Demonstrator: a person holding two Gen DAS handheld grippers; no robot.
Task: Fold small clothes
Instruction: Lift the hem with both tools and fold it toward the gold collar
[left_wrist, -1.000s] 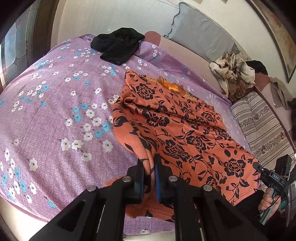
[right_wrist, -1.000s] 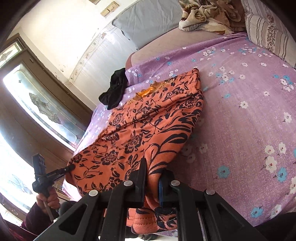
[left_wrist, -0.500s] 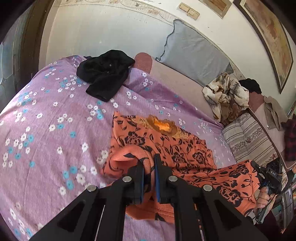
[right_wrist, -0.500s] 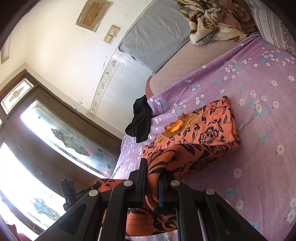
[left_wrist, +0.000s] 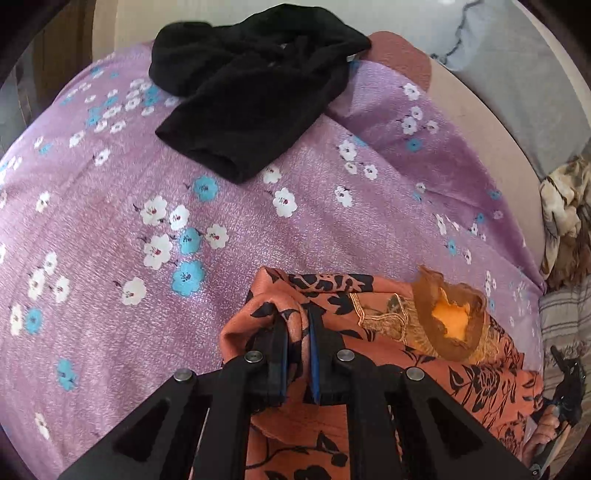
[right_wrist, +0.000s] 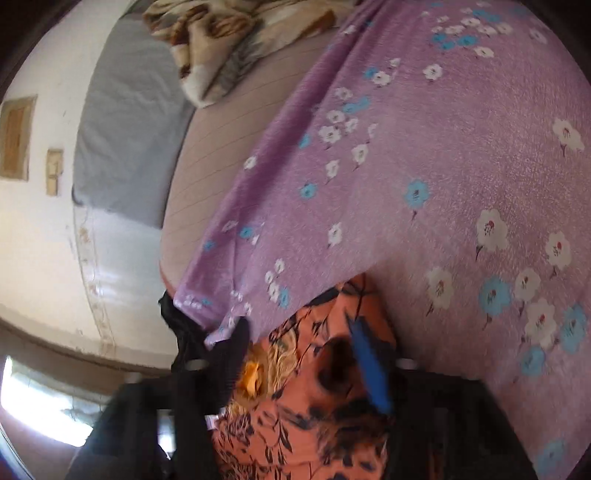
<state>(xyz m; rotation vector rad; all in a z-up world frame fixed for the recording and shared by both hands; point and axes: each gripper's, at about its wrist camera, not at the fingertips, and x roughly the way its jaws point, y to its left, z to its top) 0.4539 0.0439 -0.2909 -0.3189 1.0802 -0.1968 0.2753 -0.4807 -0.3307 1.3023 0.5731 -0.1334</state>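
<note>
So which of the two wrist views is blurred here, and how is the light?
Left wrist view: sharp, evenly lit, with fisheye bending; the orange garment and black garment read clearly. Right wrist view: motion-smeared, especially the right gripper, and the window is blown out.

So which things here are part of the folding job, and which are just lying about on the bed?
In the job:
- orange floral garment
- left gripper, shut on it
- right gripper, its jaws just opened, cloth between them

Lying about:
- black garment
- crumpled beige cloth
- grey pillow
- striped pillow
</note>
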